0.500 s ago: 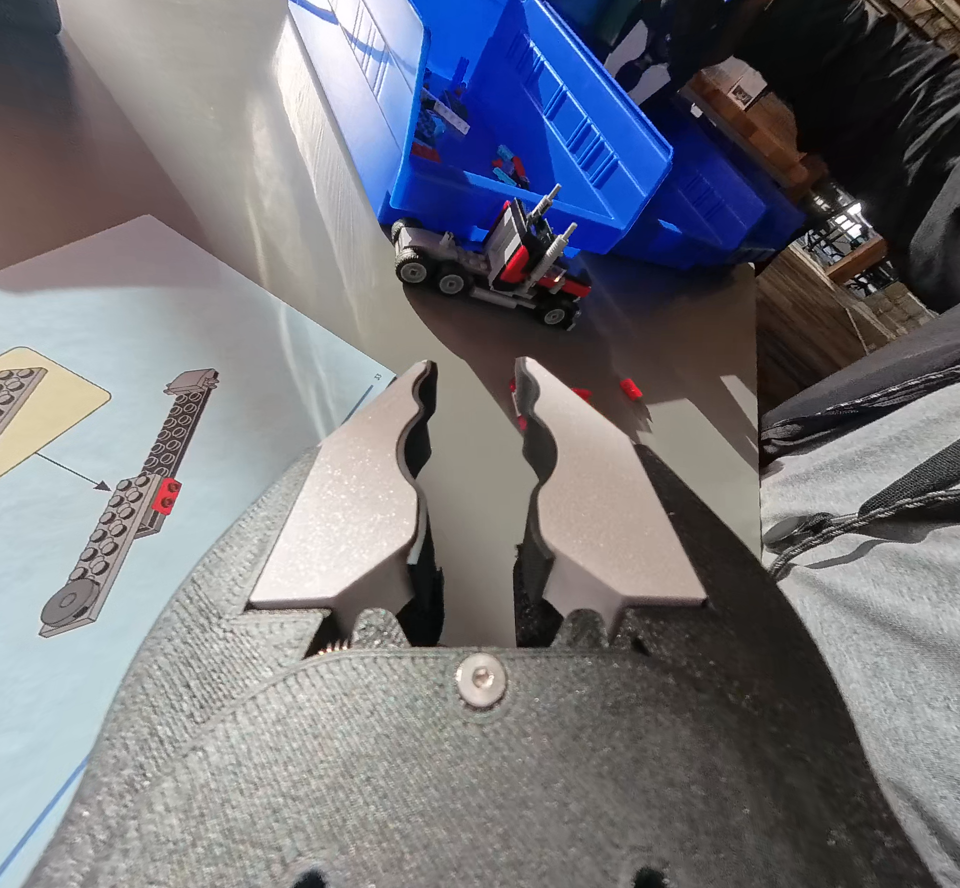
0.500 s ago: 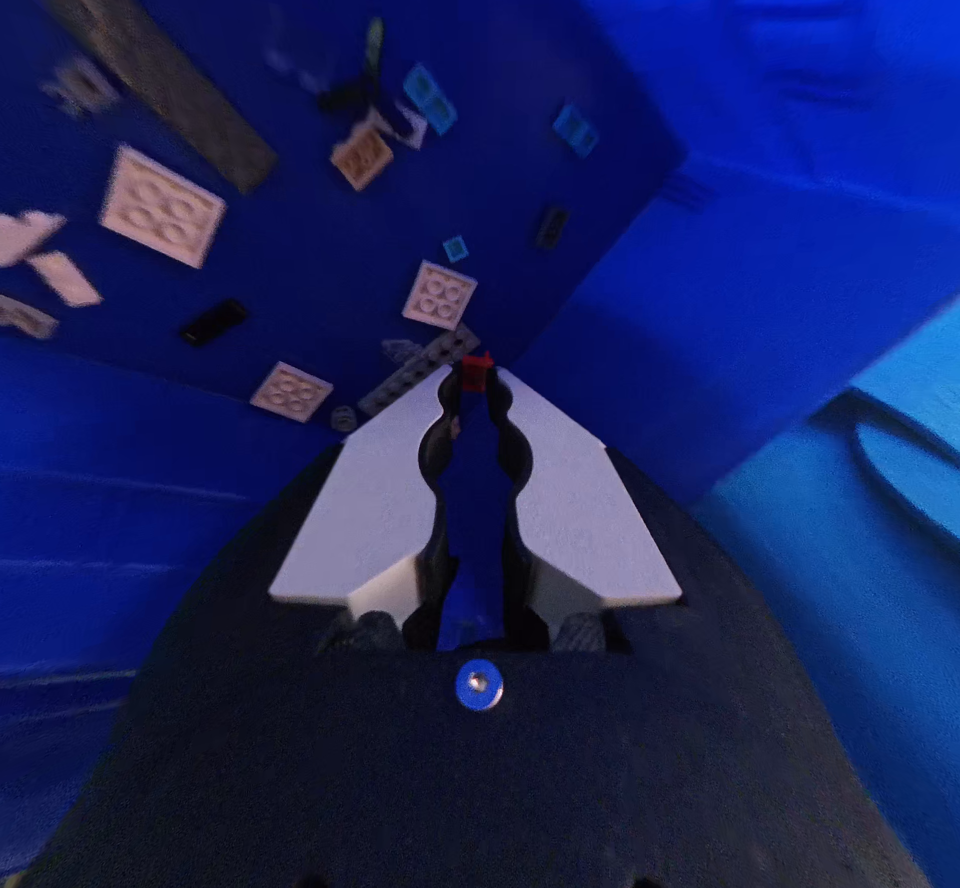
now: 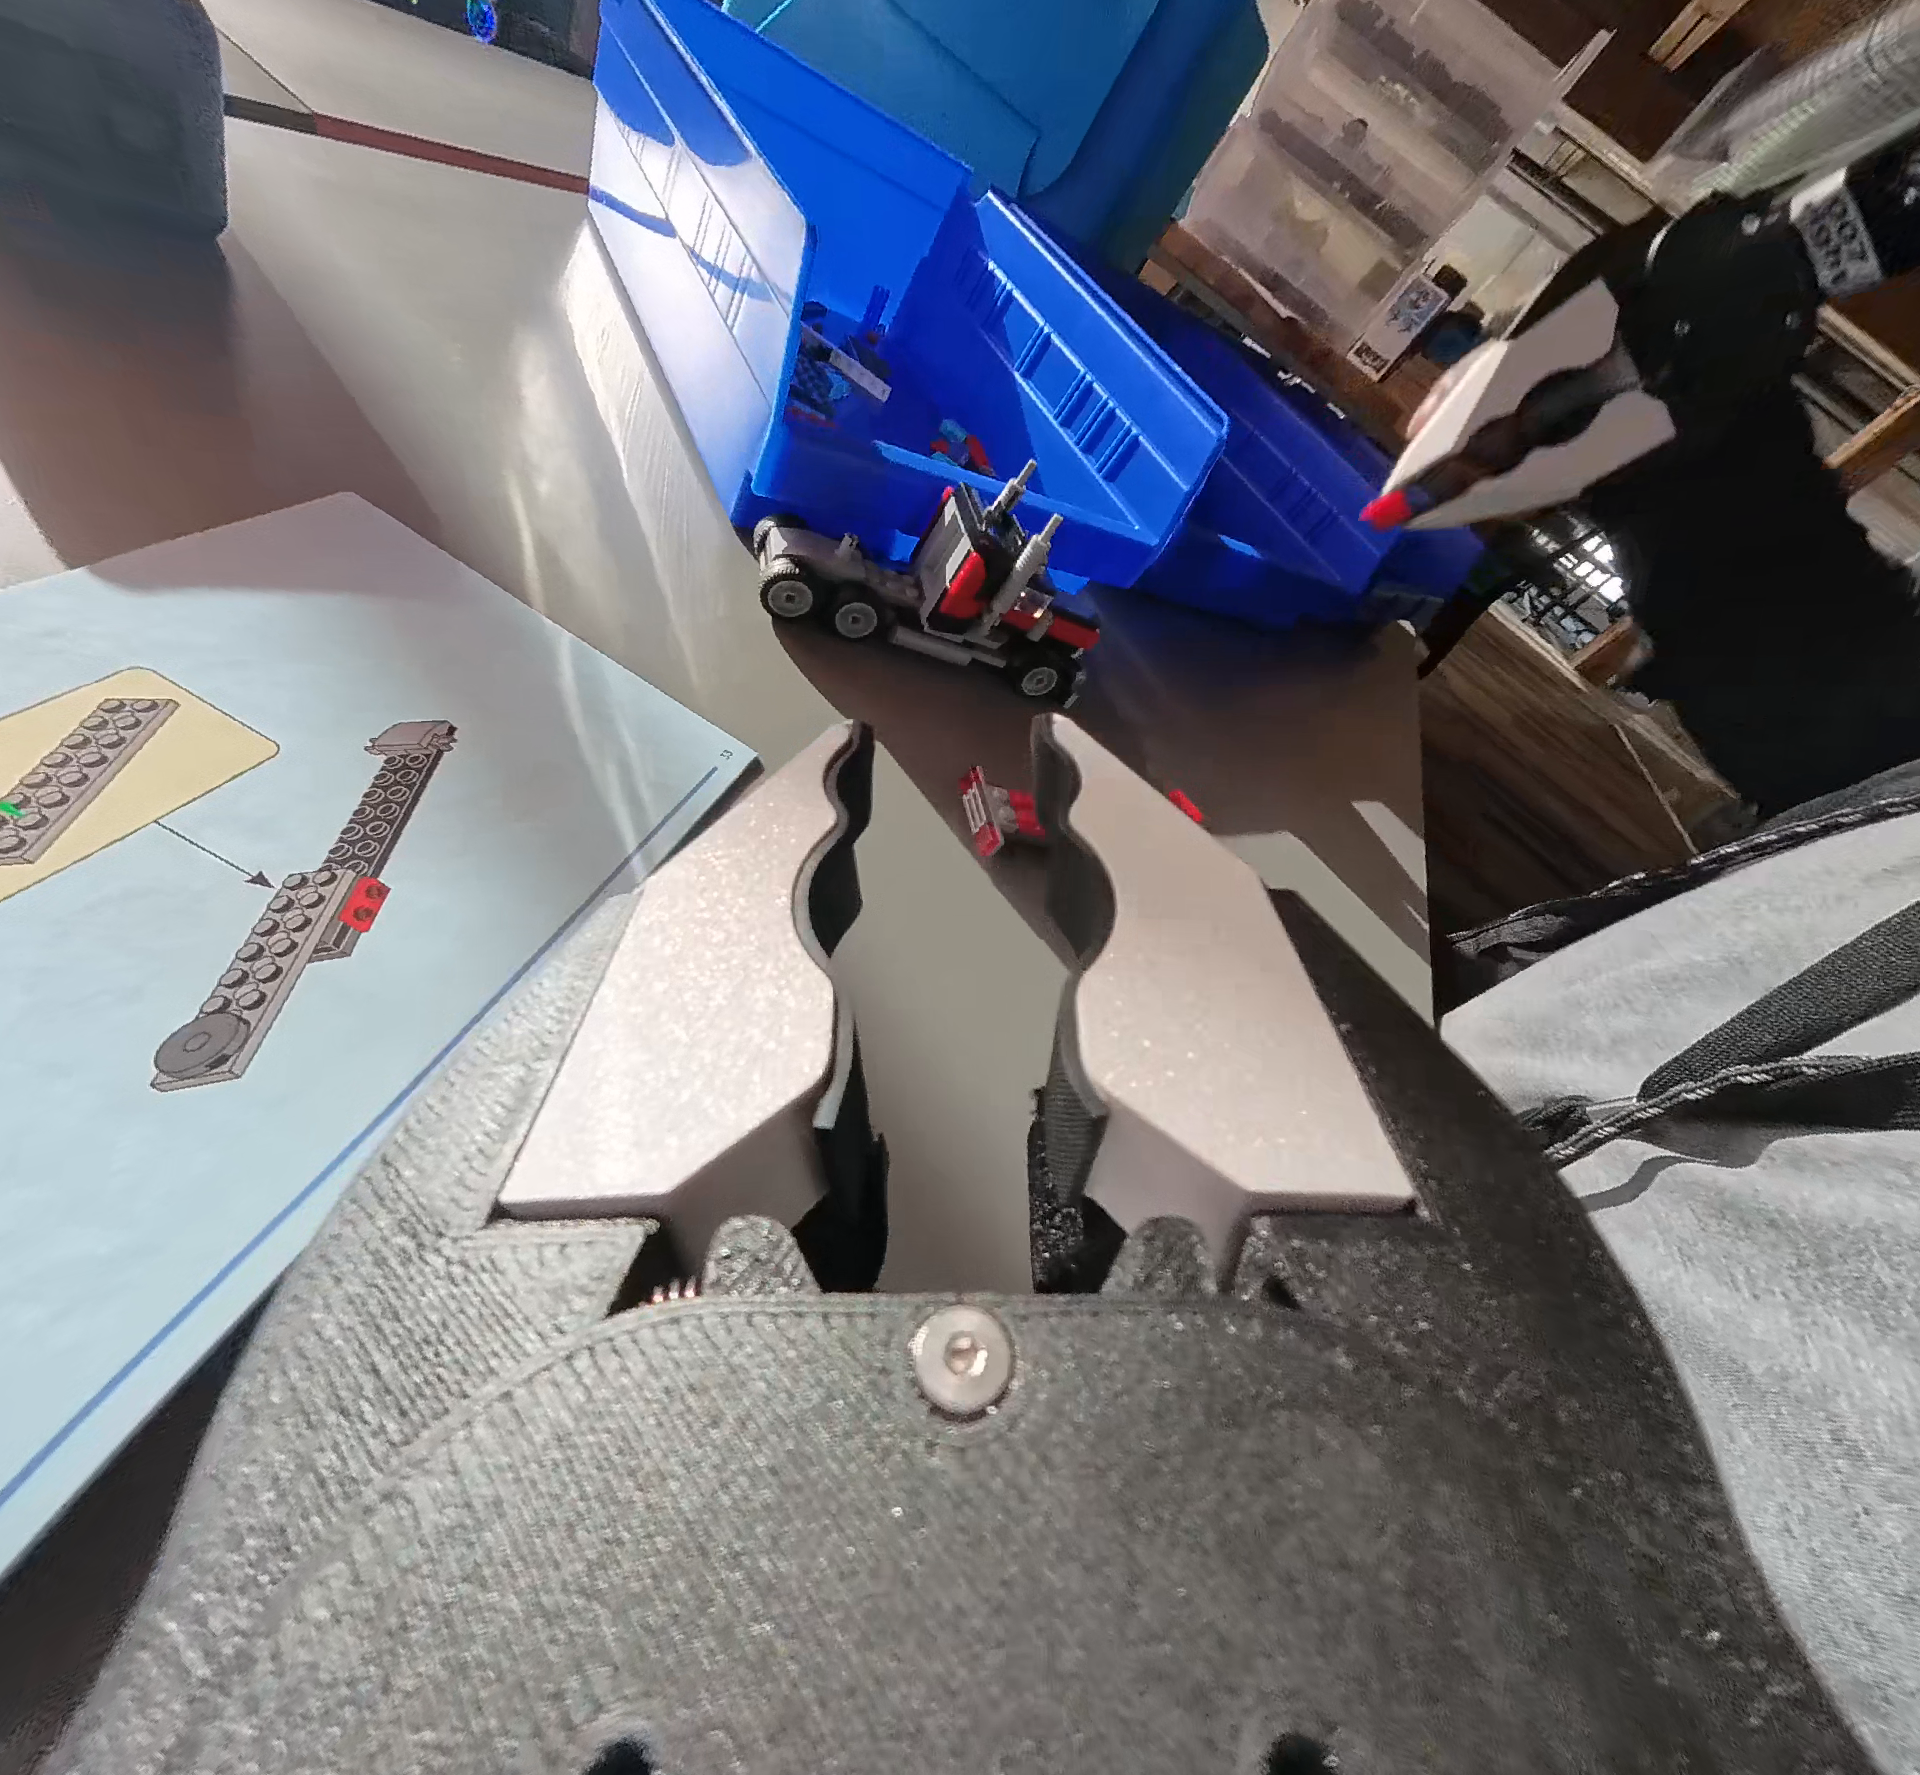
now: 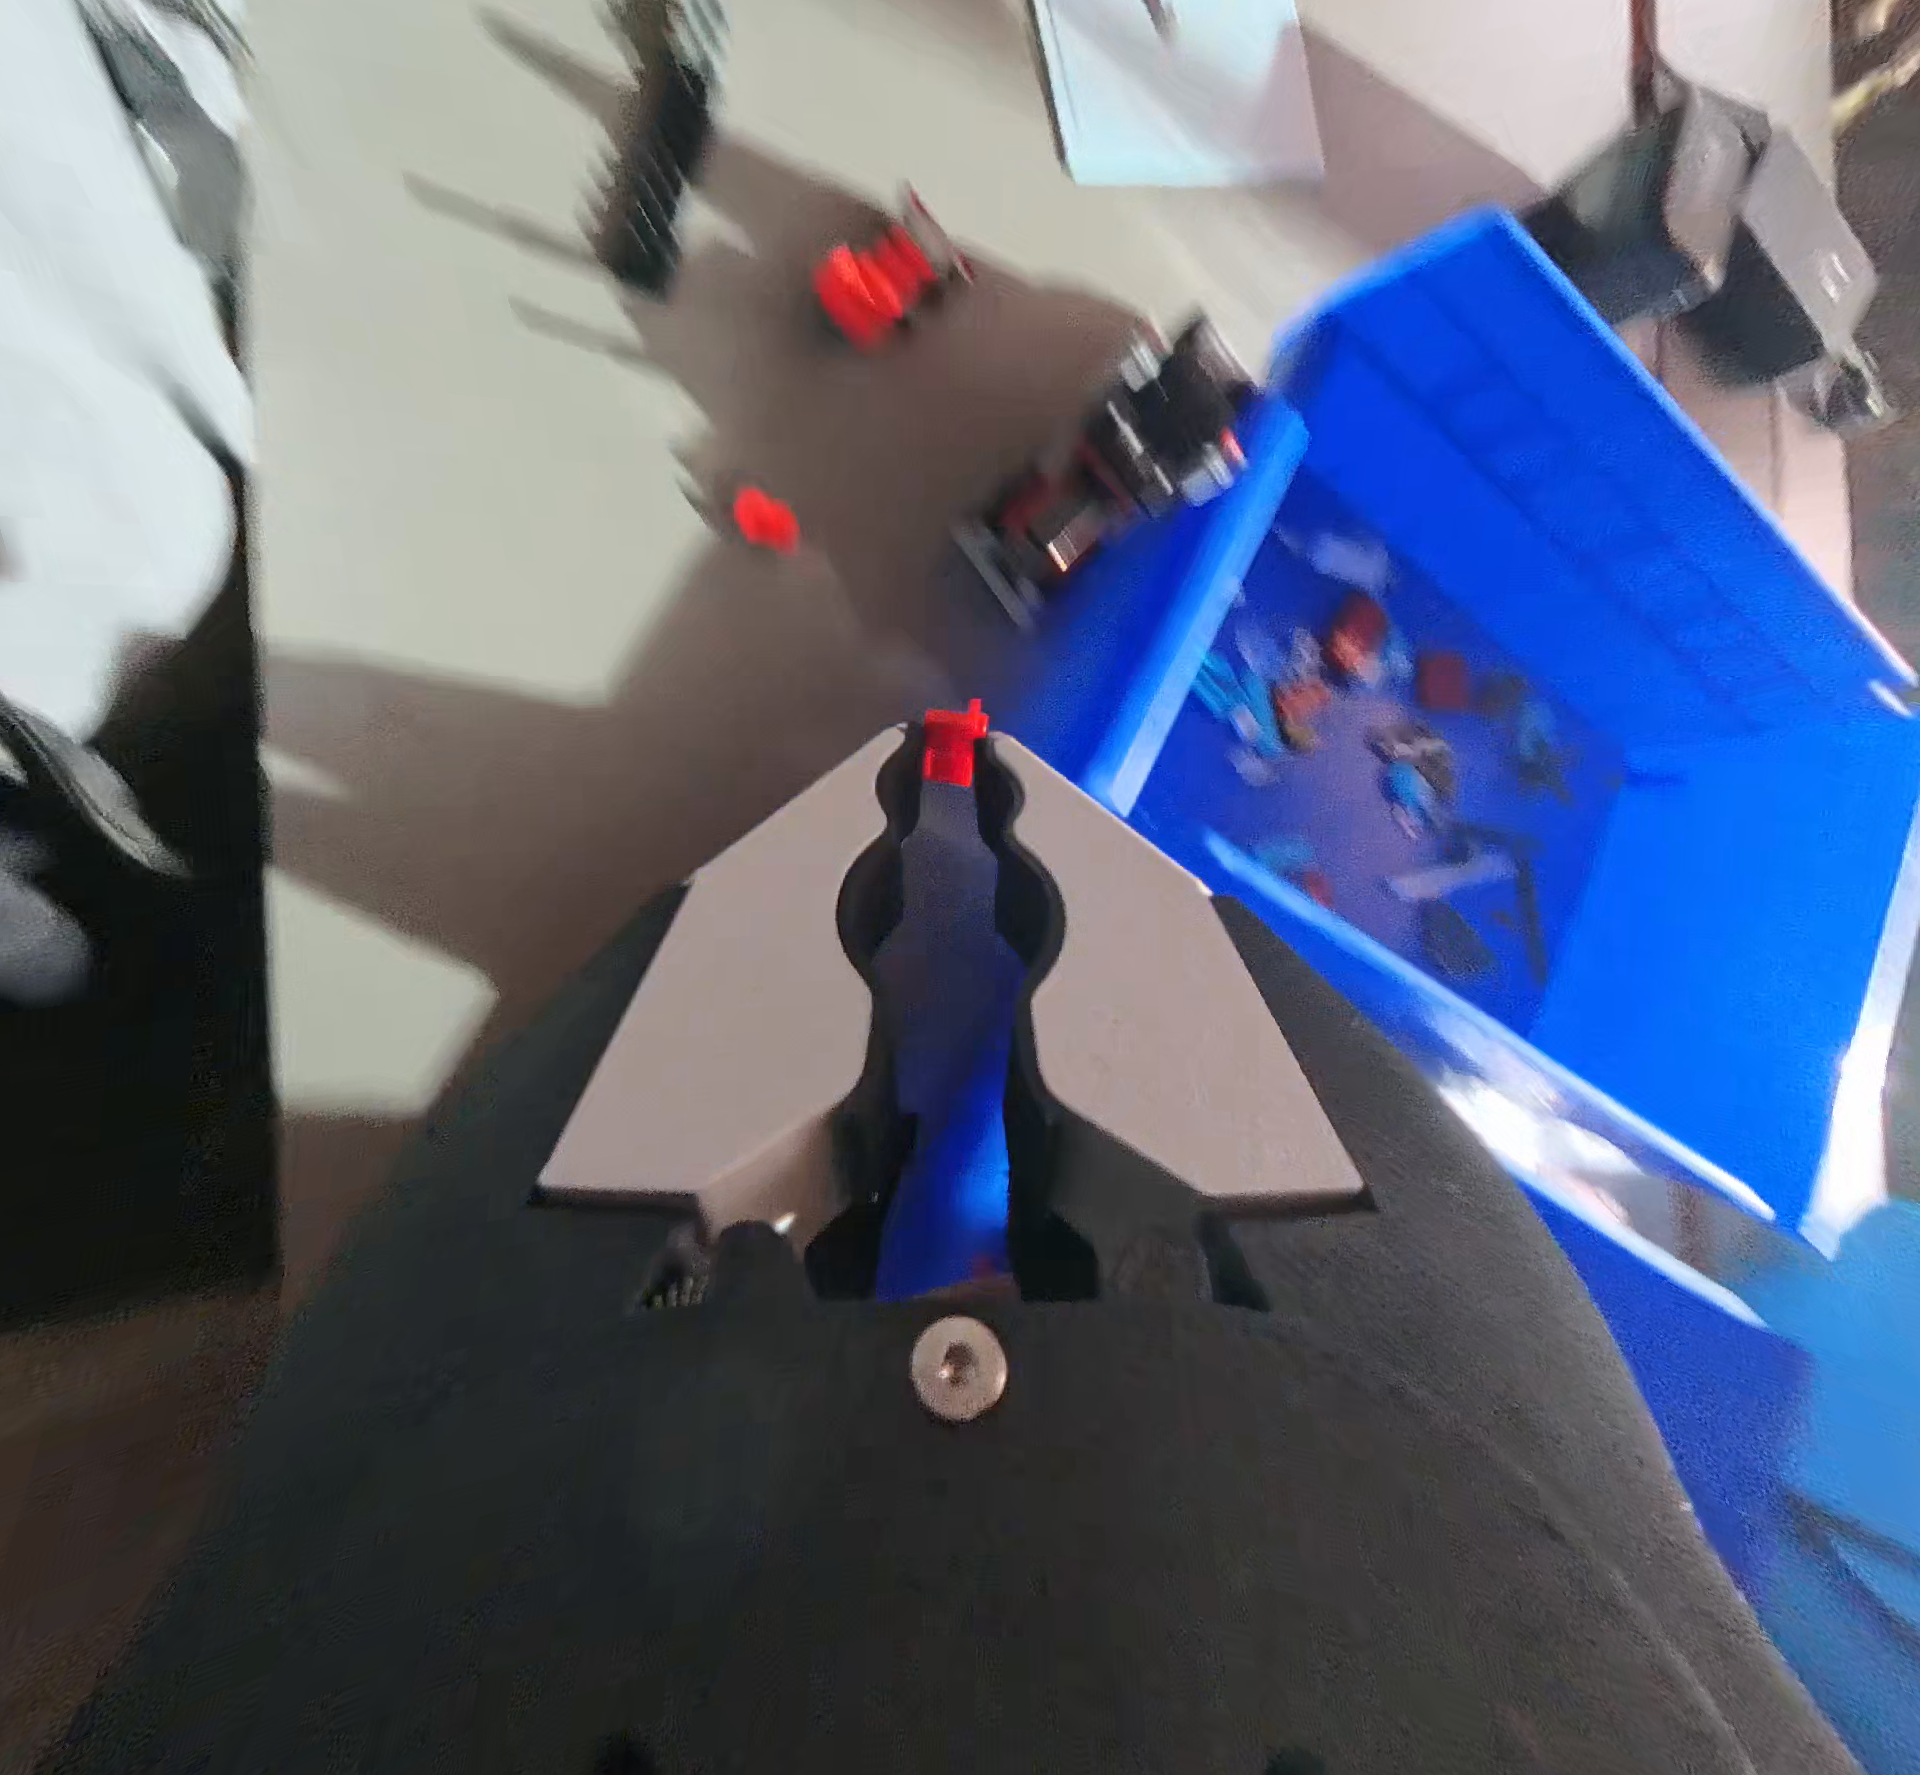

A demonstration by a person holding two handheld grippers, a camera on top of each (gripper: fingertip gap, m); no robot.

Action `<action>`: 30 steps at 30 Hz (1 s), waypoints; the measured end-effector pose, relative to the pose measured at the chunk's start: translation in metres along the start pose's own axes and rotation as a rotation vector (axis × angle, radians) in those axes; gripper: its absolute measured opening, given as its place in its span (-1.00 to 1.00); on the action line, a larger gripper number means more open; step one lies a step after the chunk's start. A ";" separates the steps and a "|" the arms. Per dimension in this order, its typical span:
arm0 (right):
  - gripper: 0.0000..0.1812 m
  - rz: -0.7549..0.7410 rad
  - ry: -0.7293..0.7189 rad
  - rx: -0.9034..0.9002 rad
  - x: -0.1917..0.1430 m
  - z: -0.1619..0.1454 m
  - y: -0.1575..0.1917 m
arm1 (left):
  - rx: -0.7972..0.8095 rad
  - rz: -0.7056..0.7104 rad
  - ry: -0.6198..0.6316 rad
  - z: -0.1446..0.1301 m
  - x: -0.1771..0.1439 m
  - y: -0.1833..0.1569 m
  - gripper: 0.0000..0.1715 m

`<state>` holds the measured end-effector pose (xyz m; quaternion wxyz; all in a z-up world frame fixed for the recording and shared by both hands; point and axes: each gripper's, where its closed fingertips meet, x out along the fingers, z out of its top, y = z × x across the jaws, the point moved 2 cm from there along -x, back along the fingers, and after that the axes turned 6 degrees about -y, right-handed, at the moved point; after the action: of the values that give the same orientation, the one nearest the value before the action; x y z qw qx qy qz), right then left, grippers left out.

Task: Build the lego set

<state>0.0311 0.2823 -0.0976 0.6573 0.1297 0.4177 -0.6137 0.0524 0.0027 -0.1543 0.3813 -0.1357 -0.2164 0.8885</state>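
step: you're mid-carry, right gripper (image 4: 954, 757) pinched shut on a small red piece (image 4: 951, 751), up in the air over the near rim of the blue bin (image 4: 1621, 520)
left gripper (image 3: 951, 795): jaws apart, holding nothing, low over the table (image 3: 436, 343)
next: bring it in toward the red sub-build (image 3: 997, 809) lying just ahead of your left fingertips, studs lined up first
truck (image 3: 925, 582): near side of the bin, long axis left-right, nose pointing right
manual (image 3: 260, 894): on the left

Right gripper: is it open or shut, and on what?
Shut: the right gripper has its fingers pinching a small red lego piece at their tips, above the blue plastic bin.
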 end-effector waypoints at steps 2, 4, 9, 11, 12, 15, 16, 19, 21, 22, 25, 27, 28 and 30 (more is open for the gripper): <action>-0.87 0.027 -0.064 0.036 0.035 0.022 0.028 | 0.003 -0.011 -0.008 0.000 -0.005 -0.002 -0.63; -0.88 0.044 -0.080 0.059 0.070 0.034 0.048 | 0.006 -0.021 -0.014 0.000 -0.010 -0.004 -0.63; -0.87 0.064 -0.080 0.126 0.124 0.045 0.065 | 0.005 -0.034 -0.059 0.004 -0.026 -0.006 -0.63; -0.87 0.069 -0.056 0.135 0.132 0.045 0.064 | 0.000 -0.038 -0.087 0.007 -0.034 -0.006 -0.63; -0.87 0.077 -0.042 0.133 0.135 0.044 0.064 | -0.004 -0.041 -0.101 0.009 -0.037 -0.006 -0.63; -0.87 0.099 0.001 0.122 0.143 0.042 0.064 | -0.011 -0.055 -0.128 0.011 -0.044 -0.007 -0.63; -0.87 0.107 0.008 0.124 0.145 0.043 0.063 | -0.011 -0.063 -0.133 0.011 -0.046 -0.008 -0.63; -0.87 0.125 0.029 0.129 0.150 0.042 0.062 | -0.017 -0.084 -0.155 0.013 -0.052 -0.011 -0.63; -0.87 0.135 0.037 0.136 0.153 0.042 0.061 | -0.025 -0.094 -0.174 0.014 -0.058 -0.012 -0.63; -0.87 0.141 0.040 0.142 0.155 0.042 0.061 | -0.030 -0.098 -0.182 0.015 -0.061 -0.012 -0.63; -0.87 0.148 0.052 0.145 0.158 0.041 0.060 | -0.045 -0.112 -0.186 0.015 -0.066 -0.013 -0.63; -0.87 0.151 0.057 0.151 0.160 0.040 0.060 | -0.044 -0.115 -0.198 0.016 -0.069 -0.013 -0.63; -0.87 0.150 0.061 0.155 0.161 0.040 0.059 | -0.044 -0.118 -0.206 0.017 -0.070 -0.013 -0.63; -0.87 0.148 0.068 0.162 0.162 0.039 0.057 | -0.049 -0.128 -0.222 0.019 -0.072 -0.013 -0.63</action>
<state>0.0819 0.1549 -0.2082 0.6737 0.2335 0.3781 -0.5905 0.1018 -0.0477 -0.1259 0.4072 -0.0316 -0.2874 0.8663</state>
